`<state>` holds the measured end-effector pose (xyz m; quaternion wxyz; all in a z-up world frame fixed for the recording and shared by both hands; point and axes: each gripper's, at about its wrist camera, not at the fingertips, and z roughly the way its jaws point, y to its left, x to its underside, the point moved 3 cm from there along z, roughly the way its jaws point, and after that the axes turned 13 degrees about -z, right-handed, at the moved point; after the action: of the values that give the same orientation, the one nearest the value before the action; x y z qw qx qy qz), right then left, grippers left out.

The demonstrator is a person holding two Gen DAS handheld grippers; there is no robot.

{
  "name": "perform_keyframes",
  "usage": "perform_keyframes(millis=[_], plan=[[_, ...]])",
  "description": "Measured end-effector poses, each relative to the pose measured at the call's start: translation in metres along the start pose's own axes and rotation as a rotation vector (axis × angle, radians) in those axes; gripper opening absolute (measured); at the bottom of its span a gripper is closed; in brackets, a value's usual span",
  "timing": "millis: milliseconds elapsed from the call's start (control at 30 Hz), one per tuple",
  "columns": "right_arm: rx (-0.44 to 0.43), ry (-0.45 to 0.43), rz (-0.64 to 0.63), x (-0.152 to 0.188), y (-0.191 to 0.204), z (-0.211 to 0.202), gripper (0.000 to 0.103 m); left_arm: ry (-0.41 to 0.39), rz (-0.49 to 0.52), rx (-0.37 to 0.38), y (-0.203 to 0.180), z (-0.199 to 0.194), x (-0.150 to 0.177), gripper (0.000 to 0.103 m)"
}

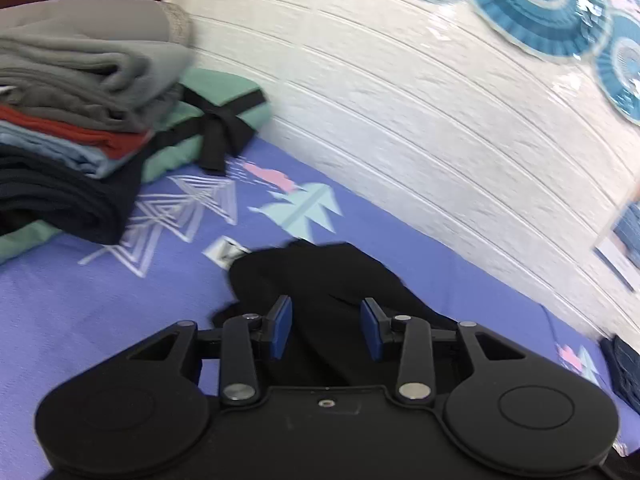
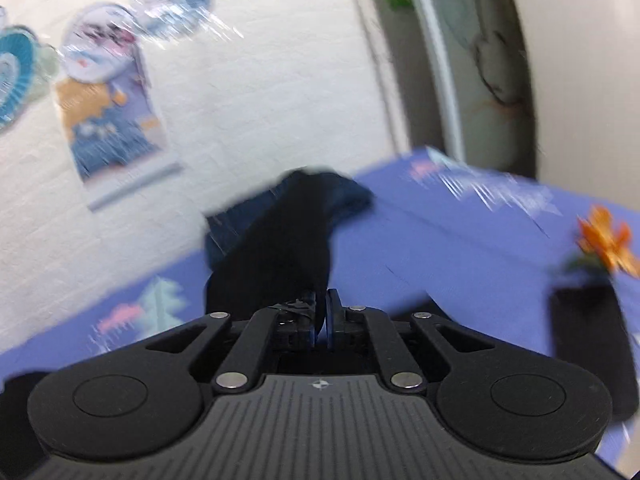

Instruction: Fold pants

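The black pants [image 1: 320,272] lie crumpled on the purple patterned sheet [image 1: 100,320] near the white wall. My left gripper [image 1: 326,328] hovers just over them, its blue pads [image 1: 280,330] spread apart with black cloth showing between them and neither pad pressing on it. In the right wrist view, my right gripper [image 2: 323,316] is shut on a fold of the black pants [image 2: 288,240], which stretch away from the jaws over the sheet [image 2: 440,240]. That view is blurred.
A stack of folded clothes [image 1: 80,120] in grey, red, light blue and black sits at the left, beside a green folded piece with a black band [image 1: 216,112]. A dark blue garment [image 2: 352,196] lies behind the pants. A black vase with an orange flower [image 2: 592,344] stands right.
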<state>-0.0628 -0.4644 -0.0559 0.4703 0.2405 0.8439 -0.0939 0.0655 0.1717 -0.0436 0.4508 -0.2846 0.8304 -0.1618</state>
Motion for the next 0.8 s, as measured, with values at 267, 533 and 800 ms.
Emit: perform_keyframes(millis=[267, 533, 800], plan=[[0.071, 0.032, 0.026, 0.014, -0.019, -0.001, 0.046, 0.033, 0.118, 0.039, -0.025, -0.008, 0.021, 0.095], [0.098, 0.077, 0.134, 0.023, -0.041, -0.001, 0.081, 0.11, 0.103, 0.017, -0.021, 0.0, 0.044, 0.095], [0.063, 0.075, 0.22, 0.029, -0.043, 0.01, 0.103, 0.149, 0.132, 0.034, -0.033, 0.005, 0.06, 0.094]])
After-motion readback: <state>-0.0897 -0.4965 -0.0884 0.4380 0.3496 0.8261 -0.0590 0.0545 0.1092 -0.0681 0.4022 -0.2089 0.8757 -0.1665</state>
